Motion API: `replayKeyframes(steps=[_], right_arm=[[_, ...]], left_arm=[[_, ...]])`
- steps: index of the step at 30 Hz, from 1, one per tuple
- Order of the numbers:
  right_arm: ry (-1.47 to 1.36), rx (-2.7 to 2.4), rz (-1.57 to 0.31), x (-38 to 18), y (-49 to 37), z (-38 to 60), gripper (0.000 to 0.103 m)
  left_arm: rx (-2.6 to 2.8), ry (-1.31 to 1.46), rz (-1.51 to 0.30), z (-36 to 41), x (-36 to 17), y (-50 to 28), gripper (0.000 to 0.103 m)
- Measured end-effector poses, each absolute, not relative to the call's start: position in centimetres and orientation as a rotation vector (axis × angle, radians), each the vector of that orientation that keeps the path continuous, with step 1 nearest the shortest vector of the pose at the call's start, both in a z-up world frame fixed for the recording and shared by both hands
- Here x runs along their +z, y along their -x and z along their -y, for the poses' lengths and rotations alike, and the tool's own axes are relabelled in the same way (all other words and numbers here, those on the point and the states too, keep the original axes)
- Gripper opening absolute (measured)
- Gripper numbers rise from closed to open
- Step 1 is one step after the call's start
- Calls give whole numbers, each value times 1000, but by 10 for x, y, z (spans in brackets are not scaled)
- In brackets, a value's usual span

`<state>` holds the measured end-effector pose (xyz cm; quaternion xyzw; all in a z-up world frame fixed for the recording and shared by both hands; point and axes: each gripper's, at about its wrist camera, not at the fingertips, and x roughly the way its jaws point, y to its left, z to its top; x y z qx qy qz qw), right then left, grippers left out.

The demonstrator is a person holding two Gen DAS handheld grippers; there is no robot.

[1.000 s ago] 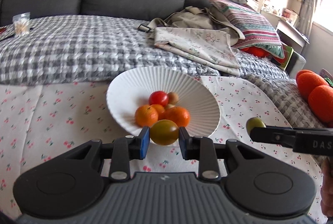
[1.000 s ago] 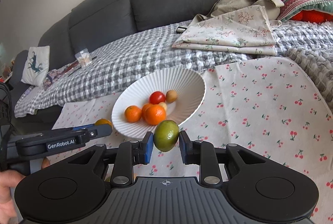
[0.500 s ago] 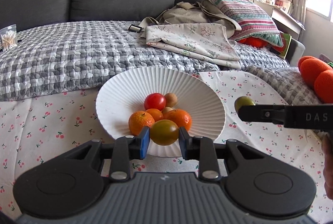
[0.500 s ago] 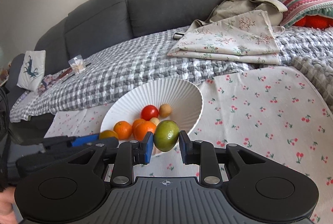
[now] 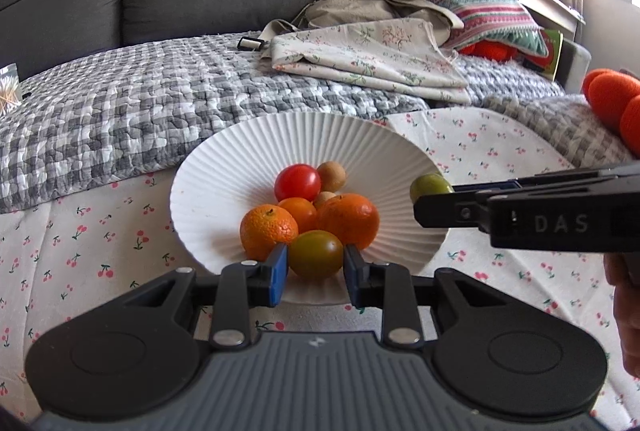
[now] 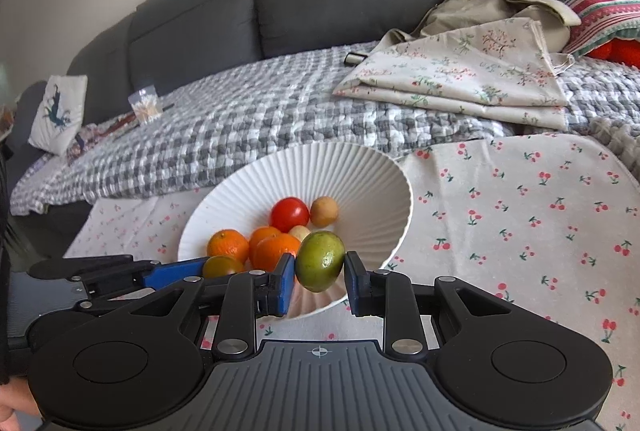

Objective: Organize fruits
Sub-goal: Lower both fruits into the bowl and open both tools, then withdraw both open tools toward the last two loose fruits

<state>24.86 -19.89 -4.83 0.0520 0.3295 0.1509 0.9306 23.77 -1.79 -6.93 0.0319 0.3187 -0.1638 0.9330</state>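
1. The step in hand looks like dropping both carried fruits into the white ribbed bowl (image 5: pixel 208 191) — best done, I'd say, by bringing each one low over a bare patch of the bowl before letting go, so it settles rather than bounces off the pile.
2. The left gripper (image 5: pixel 316 265) is closed on an olive-brown tomato (image 5: pixel 316 259), pinched squarely between its two pads; the fruit hangs at the bowl's near rim, just in front of the oranges (image 5: pixel 348 219).
3. The right gripper (image 6: pixel 320 271) is clamped on a green lime (image 6: pixel 320 260), which sits slightly tilted between the pads, over the near right part of the bowl (image 6: pixel 372 187).
4. Already inside: a red tomato (image 5: pixel 297 182), two small tan fruits behind and below it, a mandarin (image 5: pixel 268 231) and the oranges, all heaped toward the centre.
5. The two grippers come close together from neighbouring sides — one should release first, I think, to avoid knocking the other.
6. The bowl stands tipped on a soft cherry-print cloth (image 6: pixel 520 215) on the sofa seat, not a firm bench, so a heavy drop near the rim could rock it.
7. The open ribbed slope on the left side of the bowl seems the safest landing spot for the tomato.
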Motion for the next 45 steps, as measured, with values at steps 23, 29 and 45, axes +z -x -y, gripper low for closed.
replayKeyframes(steps=[23,29,45], right_arm=[[-243,249,-654,-31,-247,235,46],[-278,228,-661,-24,-242,246,56],[-253,269,-690,-16,-211,238,77]], left_arm=[[-283,-33,-591,-4,-45,-233,55],[-234,42,-607,-28,-41,-231,56],[-269,-20,-707,-18,-42,-183,65]])
